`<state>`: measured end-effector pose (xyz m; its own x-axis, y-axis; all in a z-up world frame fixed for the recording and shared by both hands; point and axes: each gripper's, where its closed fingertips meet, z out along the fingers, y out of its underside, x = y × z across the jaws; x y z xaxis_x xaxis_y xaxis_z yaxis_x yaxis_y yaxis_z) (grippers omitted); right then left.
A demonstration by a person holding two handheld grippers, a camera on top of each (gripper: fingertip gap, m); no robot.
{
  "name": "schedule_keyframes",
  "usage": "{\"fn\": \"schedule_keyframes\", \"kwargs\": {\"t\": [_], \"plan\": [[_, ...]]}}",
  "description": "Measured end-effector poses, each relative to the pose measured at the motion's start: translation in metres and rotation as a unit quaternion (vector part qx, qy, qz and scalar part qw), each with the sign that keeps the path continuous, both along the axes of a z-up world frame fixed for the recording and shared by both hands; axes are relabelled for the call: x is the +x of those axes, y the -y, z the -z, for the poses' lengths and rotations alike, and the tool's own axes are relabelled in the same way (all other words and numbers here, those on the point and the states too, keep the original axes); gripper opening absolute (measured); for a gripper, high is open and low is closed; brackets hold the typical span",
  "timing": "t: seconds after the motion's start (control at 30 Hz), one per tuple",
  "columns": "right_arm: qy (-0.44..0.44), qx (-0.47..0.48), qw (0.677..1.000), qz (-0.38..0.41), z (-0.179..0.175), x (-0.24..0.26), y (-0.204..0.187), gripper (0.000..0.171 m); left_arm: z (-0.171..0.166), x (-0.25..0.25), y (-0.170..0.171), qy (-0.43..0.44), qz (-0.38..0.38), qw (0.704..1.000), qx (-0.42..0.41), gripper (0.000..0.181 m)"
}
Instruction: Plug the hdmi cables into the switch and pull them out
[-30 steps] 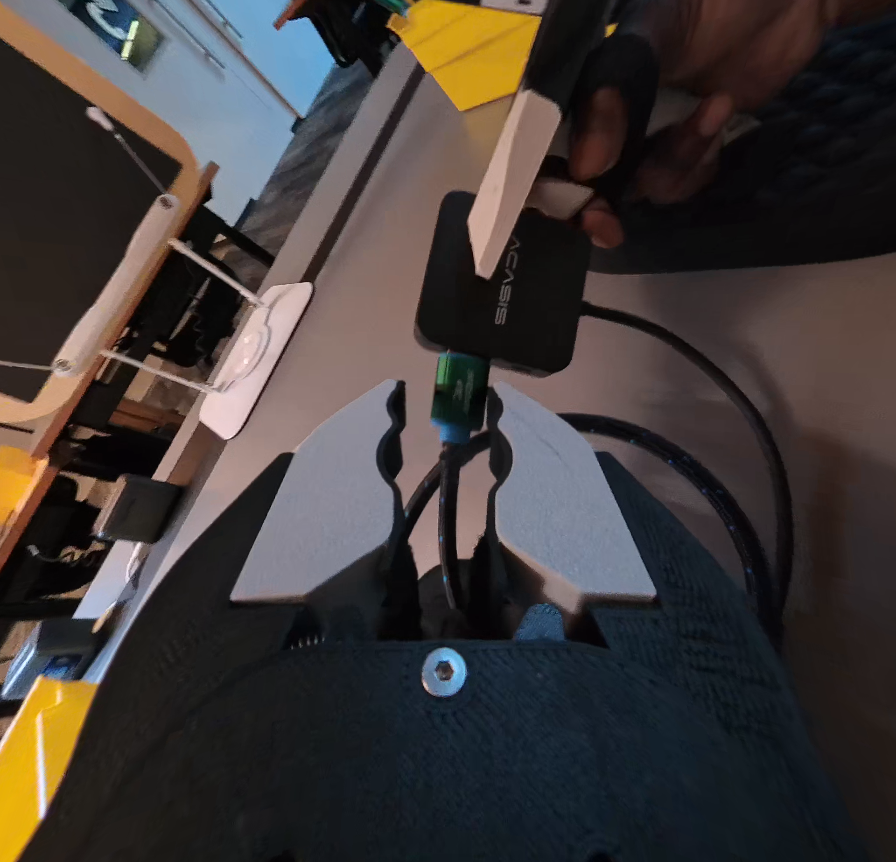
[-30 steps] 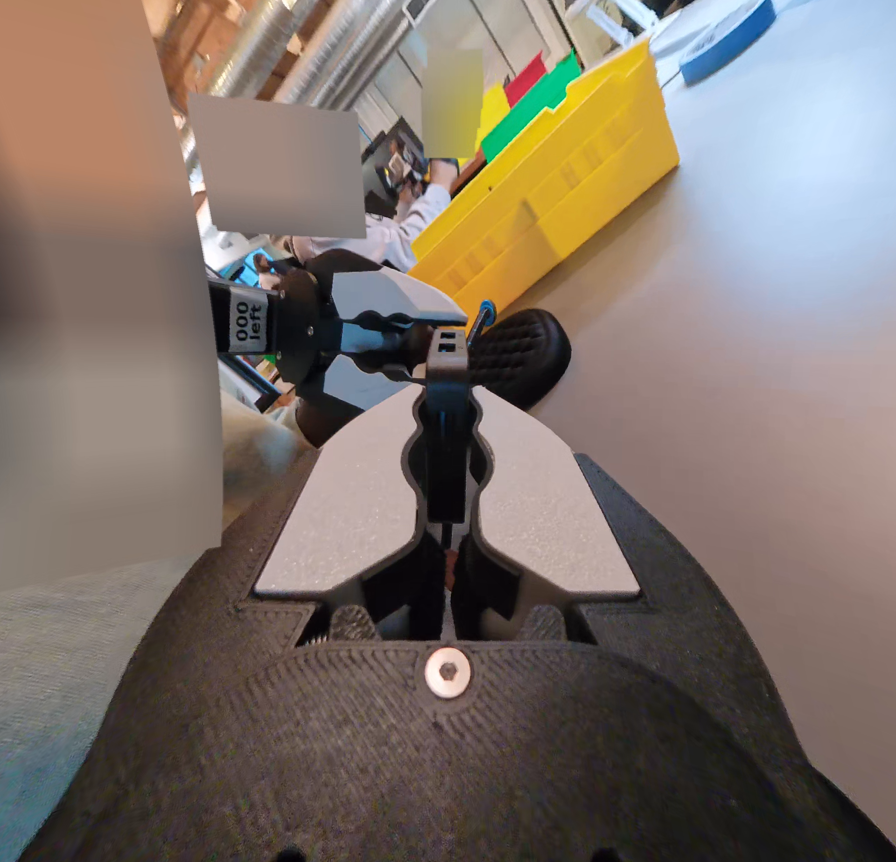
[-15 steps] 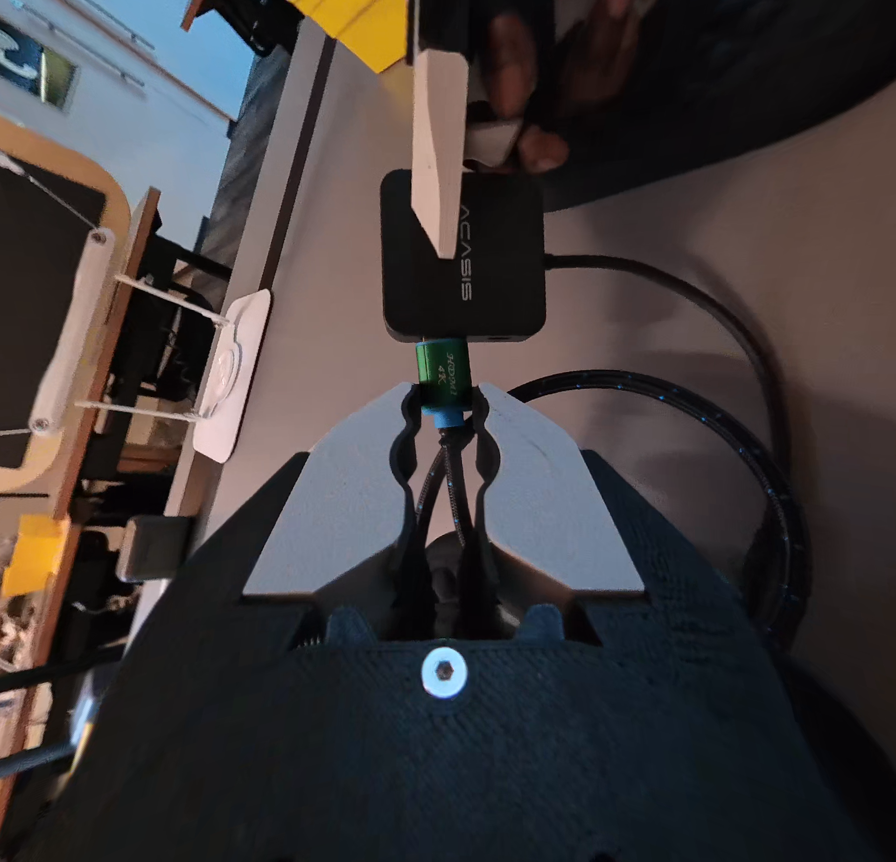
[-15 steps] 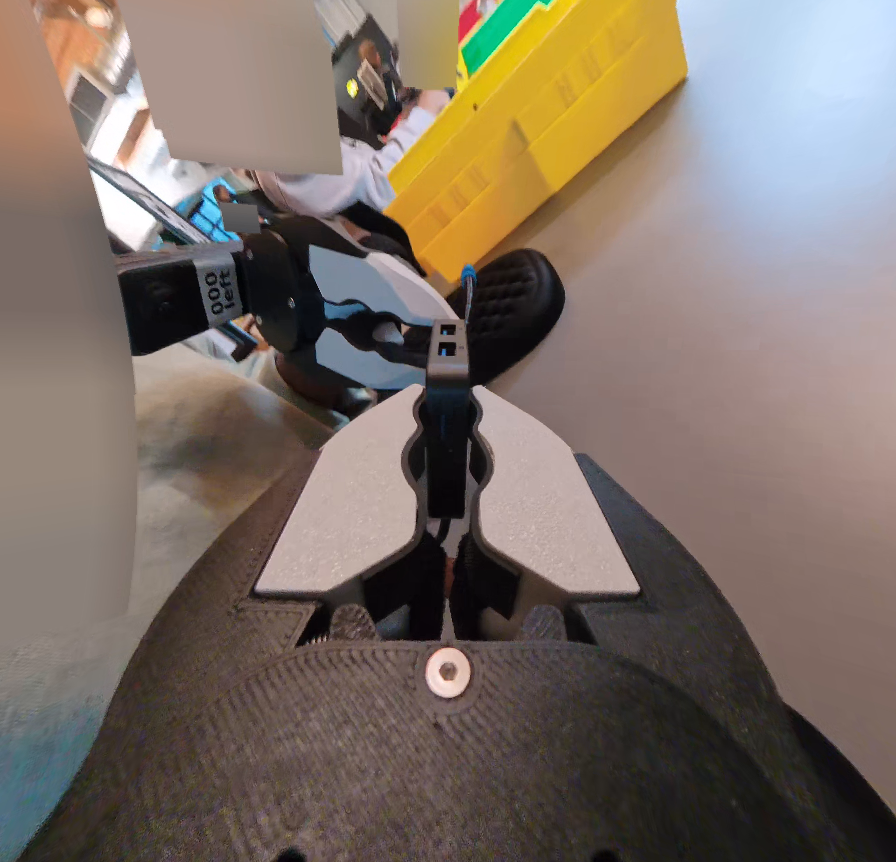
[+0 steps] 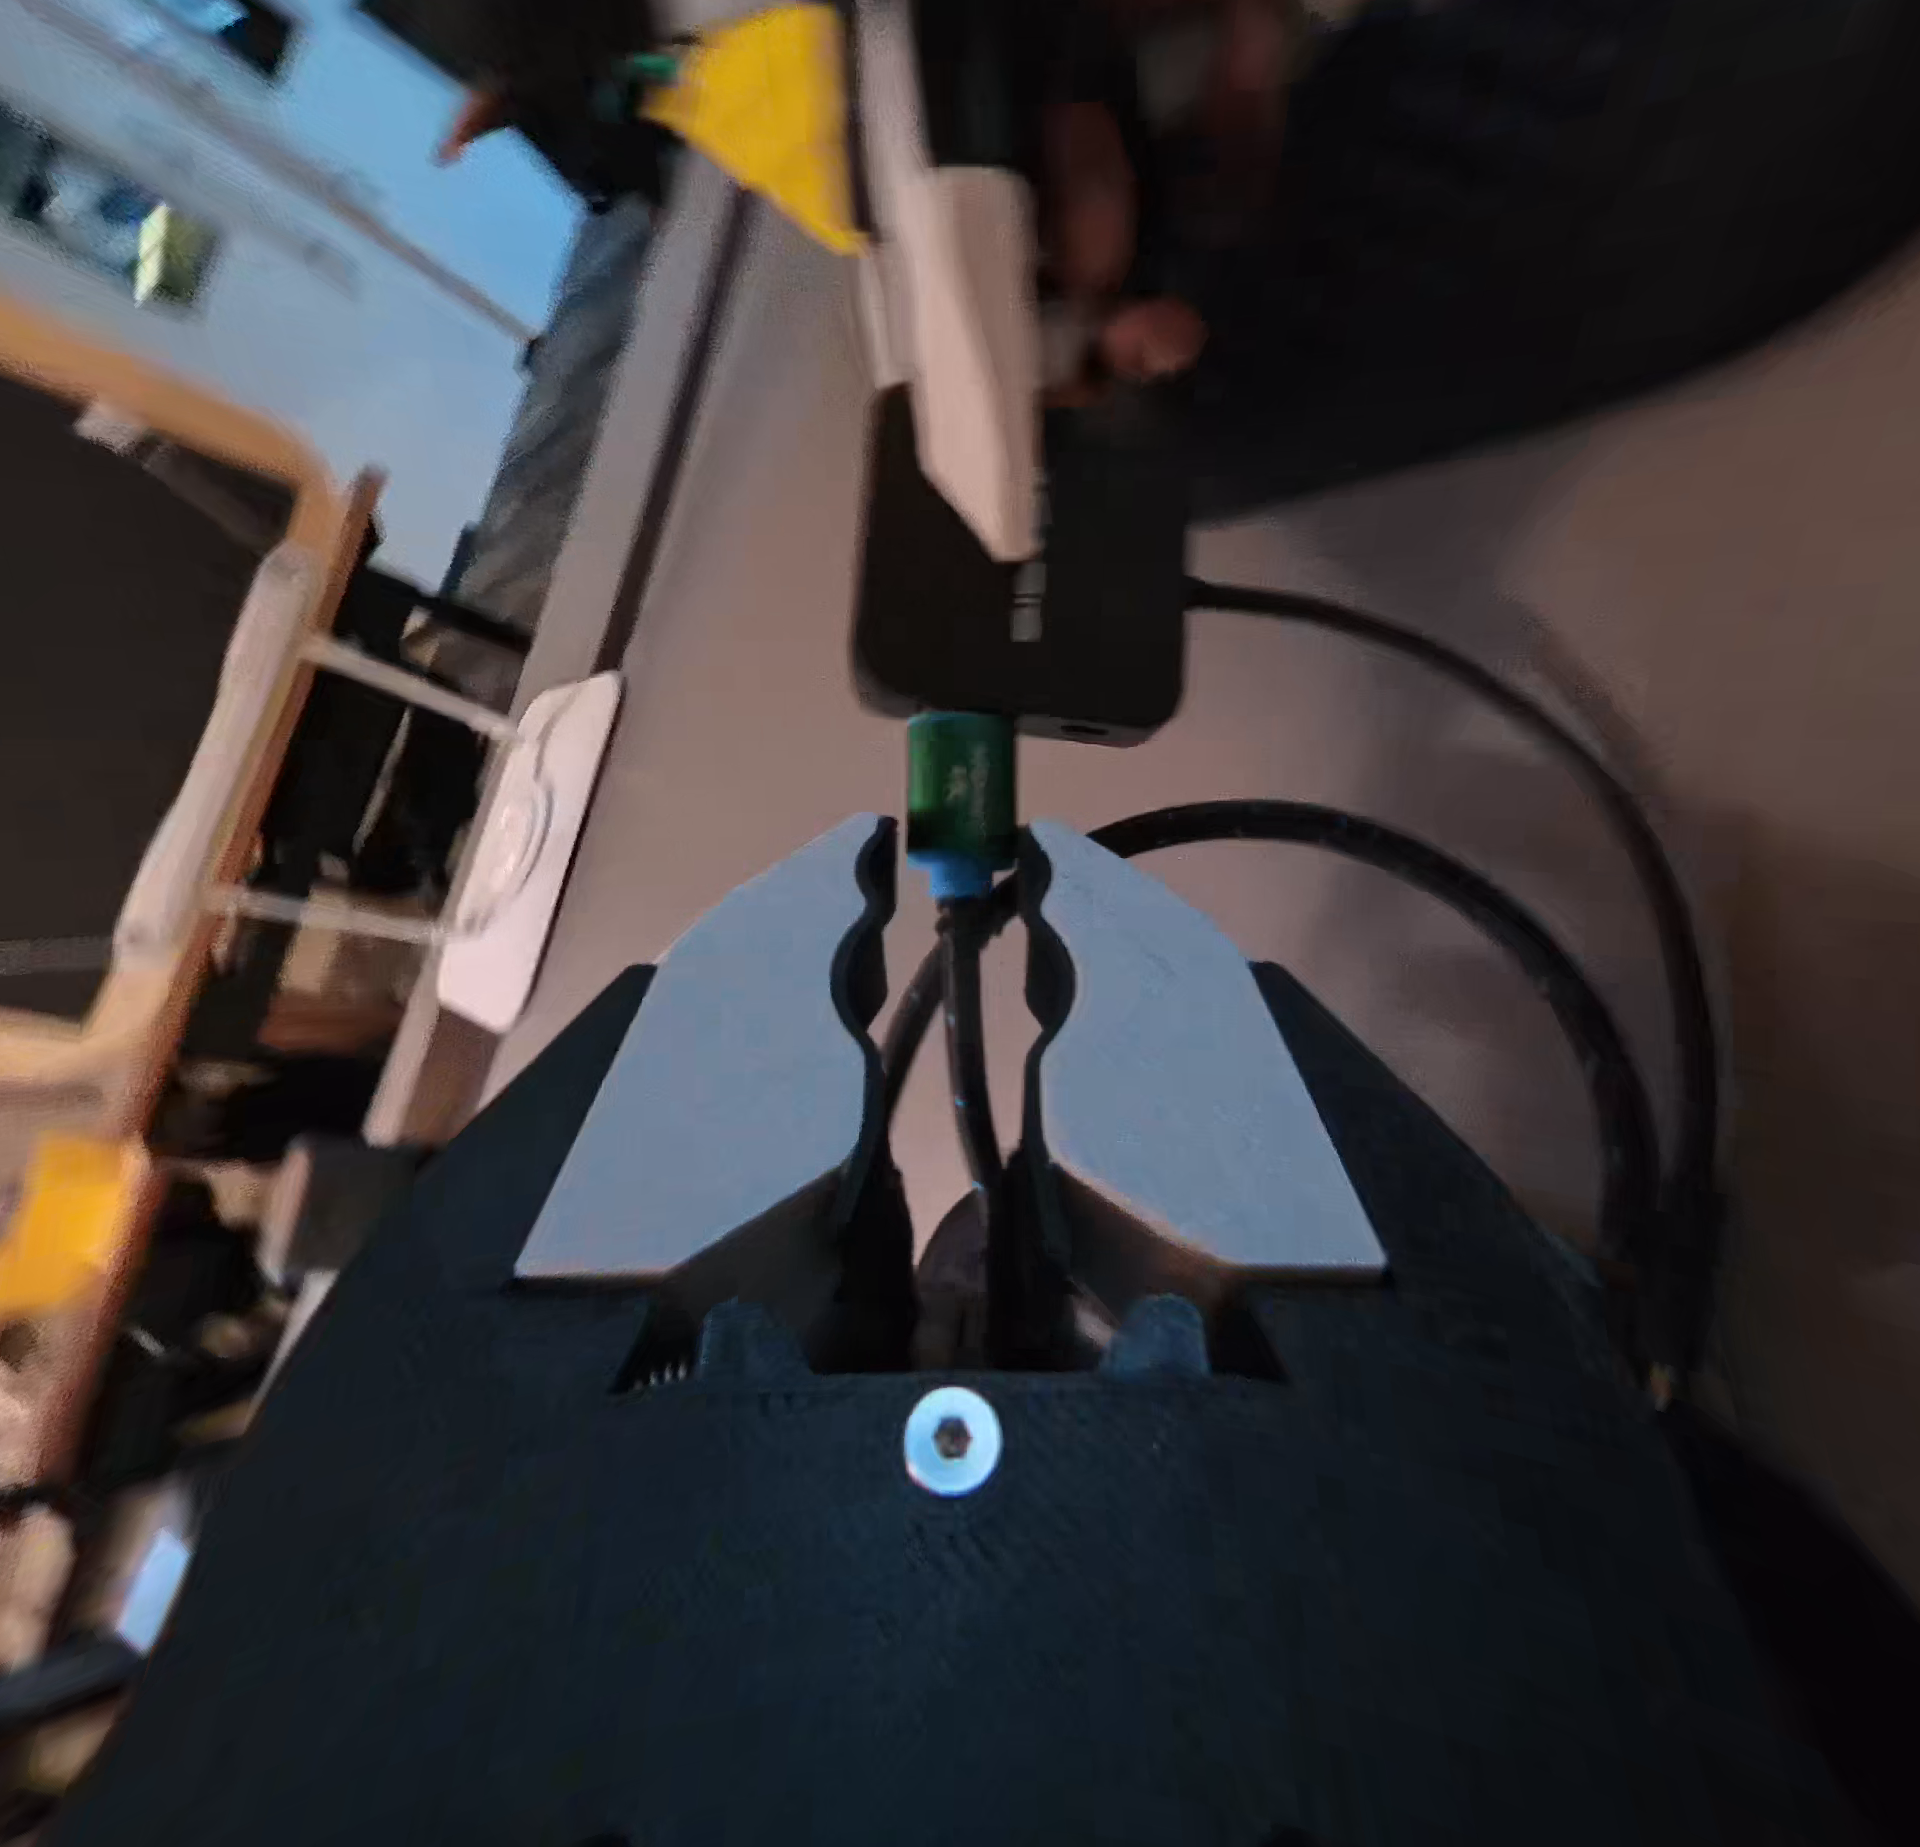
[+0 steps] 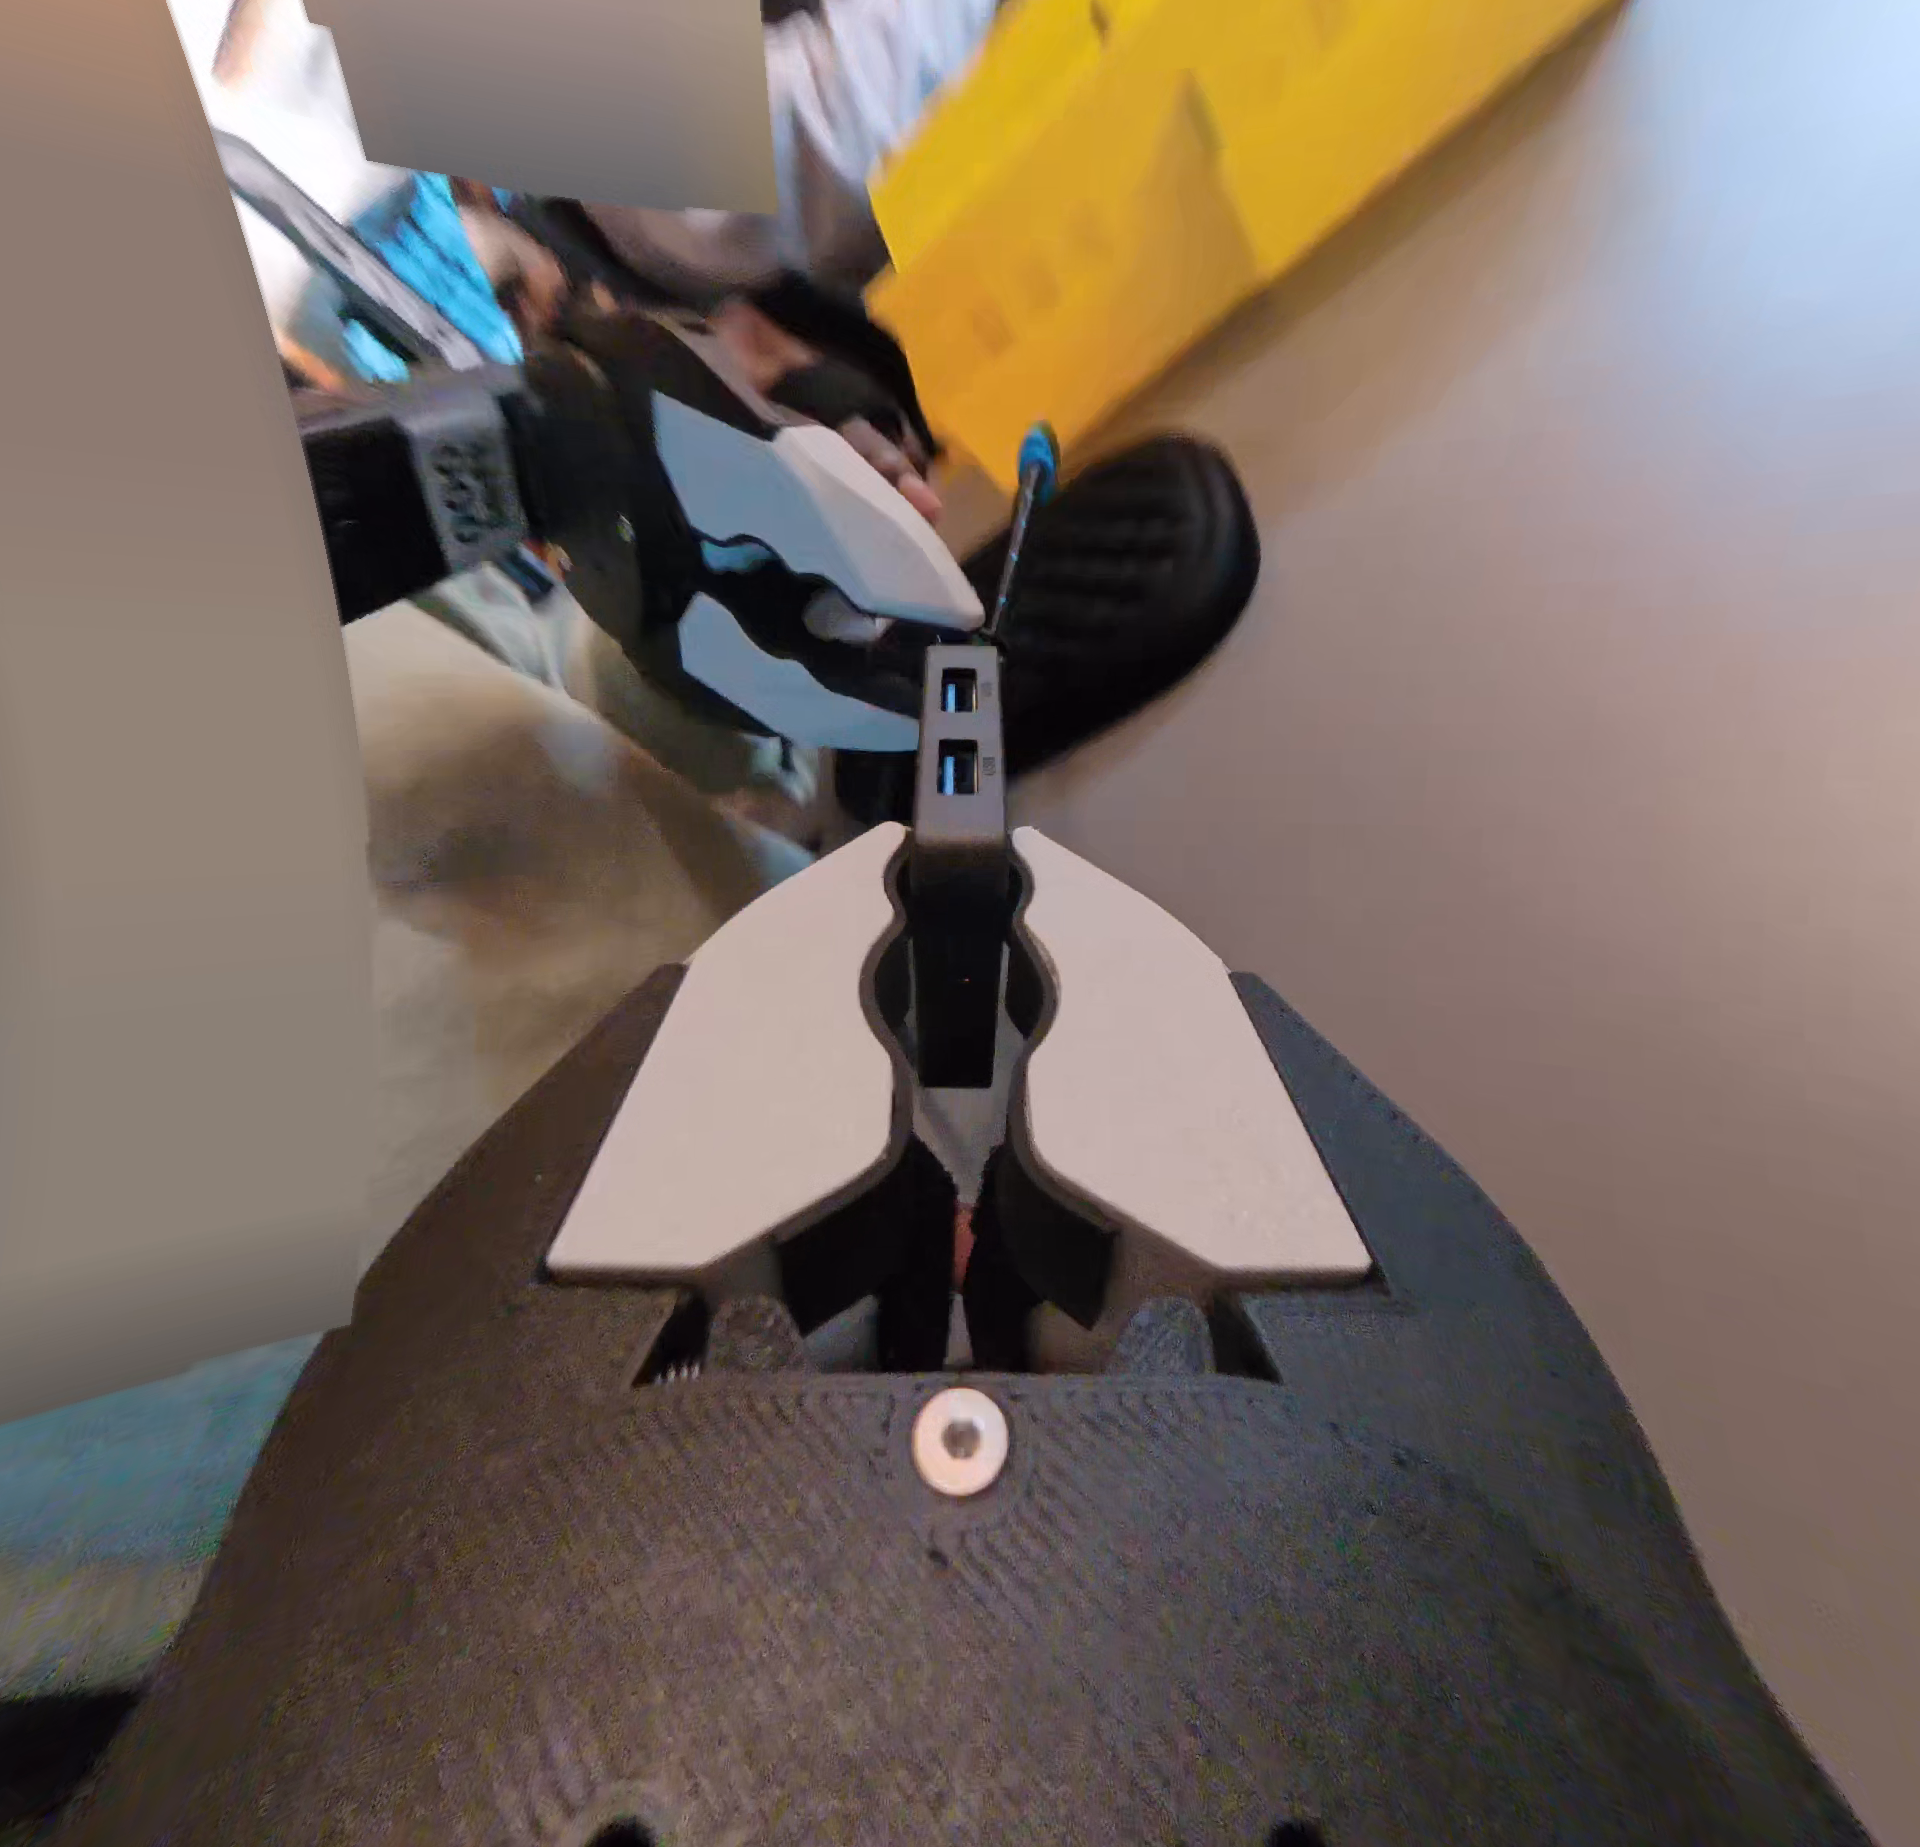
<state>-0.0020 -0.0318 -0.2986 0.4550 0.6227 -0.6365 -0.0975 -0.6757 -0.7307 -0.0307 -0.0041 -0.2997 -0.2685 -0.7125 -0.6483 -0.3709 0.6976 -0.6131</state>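
Observation:
The black switch (image 5: 1091, 592) lies flat in the left wrist view. In the right wrist view it is edge-on (image 6: 961, 924) with two blue ports facing me. My right gripper (image 6: 961, 841) is shut on the switch; one of its white fingers (image 5: 977, 426) lies across the top. A green HDMI plug (image 5: 958, 789) sits in the switch's near edge. My left gripper (image 5: 958, 841) is shut on the plug's rear end and blue collar. It also shows in the right wrist view (image 6: 914, 667), at the switch's far end. The braided cable (image 5: 1507, 966) loops right.
A second black cable (image 5: 1455, 675) leaves the switch's right side. A black textured pad (image 6: 1122, 571) lies behind the switch, a yellow bin (image 6: 1247, 135) beyond it. A white suction holder (image 5: 530, 841) sits at the table's left edge (image 5: 665, 363). A person's hand holds the right gripper.
My left gripper, open around the plug a second ago, has closed on its rear end. The right gripper has kept hold of the switch. Both views have shifted and blurred.

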Motion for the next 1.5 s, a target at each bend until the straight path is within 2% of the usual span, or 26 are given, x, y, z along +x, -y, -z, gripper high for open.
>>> {"fn": "schedule_keyframes", "kwargs": {"t": [0.1, 0.13, 0.2, 0.27, 0.33, 0.37, 0.5, 0.6, 0.63, 0.73, 0.87, 0.97, 1.07, 1.13, 1.17, 1.2, 1.23, 1.27, 1.33, 1.37, 1.4, 1.43, 1.5], "plan": [[-0.062, 0.031, 0.995, 0.070, -0.010, 0.015, -0.009, 0.014, -0.035, -0.011, -0.032, 0.132, -0.131, 0.975, -0.121, 0.040], [-0.077, 0.038, 0.992, 0.095, -0.010, 0.020, -0.012, 0.014, -0.045, -0.018, -0.039, 0.181, -0.164, 0.954, -0.172, 0.040], [-0.106, 0.048, 0.985, 0.130, -0.011, 0.026, -0.014, 0.014, -0.051, -0.028, -0.036, 0.230, -0.181, 0.898, -0.328, 0.039], [-0.114, 0.061, 0.982, 0.138, -0.013, 0.025, -0.013, 0.014, -0.035, -0.025, -0.014, 0.176, -0.164, 0.827, -0.508, 0.041], [-0.118, 0.088, 0.978, 0.145, -0.022, 0.022, -0.014, 0.014, -0.020, -0.017, 0.007, 0.116, -0.149, 0.758, -0.625, 0.052], [-0.125, 0.100, 0.976, 0.147, -0.027, 0.020, -0.014, 0.014, -0.016, -0.013, 0.009, 0.112, -0.154, 0.731, -0.655, 0.052], [-0.099, 0.125, 0.978, 0.137, -0.032, 0.006, -0.013, 0.015, -0.015, -0.002, 0.003, 0.155, -0.161, 0.655, -0.722, 0.049], [-0.095, 0.137, 0.977, 0.131, -0.035, 0.004, -0.010, 0.015, -0.022, -0.003, -0.005, 0.211, -0.140, 0.586, -0.770, 0.025], [-0.091, 0.136, 0.978, 0.130, -0.035, 0.004, -0.009, 0.014, -0.020, -0.002, -0.006, 0.217, -0.143, 0.577, -0.774, 0.020], [-0.055, 0.129, 0.982, 0.125, -0.028, 0.001, -0.007, 0.014, -0.018, -0.002, -0.008, 0.235, -0.159, 0.620, -0.732, 0.021], [-0.072, 0.126, 0.983, 0.110, -0.033, -0.001, -0.002, 0.014, -0.027, -0.005, -0.002, 0.221, -0.141, 0.724, -0.638, 0.019], [-0.068, 0.114, 0.986, 0.097, -0.031, -0.004, 0.000, 0.014, -0.016, -0.007, -0.001, 0.178, -0.157, 0.802, -0.548, 0.013], [-0.028, 0.101, 0.992, 0.071, -0.022, -0.011, 0.004, 0.014, -0.013, -0.012, -0.001, 0.155, -0.145, 0.817, -0.536, 0.012], [-0.018, 0.109, 0.992, 0.066, -0.022, -0.014, 0.004, 0.014, -0.015, -0.015, 0.000, 0.148, -0.125, 0.805, -0.561, 0.013], [-0.014, 0.119, 0.991, 0.065, -0.023, -0.014, 0.004, 0.014, -0.018, -0.016, 0.001, 0.148, -0.112, 0.789, -0.586, 0.014], [0.000, 0.135, 0.989, 0.067, -0.023, -0.015, 0.004, 0.014, -0.022, -0.017, 0.003, 0.151, -0.096, 0.760, -0.625, 0.023], [0.026, 0.157, 0.985, 0.073, -0.022, -0.015, 0.002, 0.014, -0.027, -0.017, 0.004, 0.157, -0.082, 0.713, -0.678, 0.035], [0.058, 0.181, 0.979, 0.079, -0.021, -0.015, 0.000, 0.014, -0.031, -0.016, 0.002, 0.166, -0.073, 0.654, -0.735, 0.043], [0.094, 0.224, 0.967, 0.078, -0.023, -0.022, 0.000, 0.014, -0.041, -0.018, -0.008, 0.205, -0.048, 0.535, -0.819, 0.039], [0.098, 0.237, 0.964, 0.070, -0.025, -0.028, 0.002, 0.015, -0.043, -0.017, -0.010, 0.220, -0.044, 0.503, -0.835, 0.031], [0.102, 0.246, 0.962, 0.060, -0.026, -0.037, 0.003, 0.014, -0.043, -0.014, -0.008, 0.225, -0.048, 0.503, -0.833, 0.021], [0.112, 0.244, 0.962, 0.055, -0.023, -0.042, 0.003, 0.015, -0.042, -0.011, -0.007, 0.236, -0.065, 0.524, -0.816, 0.020], [0.101, 0.225, 0.967, 0.065, -0.022, -0.042, 0.002, 0.014, -0.039, -0.012, -0.009, 0.244, -0.103, 0.589, -0.763, 0.020]]}}
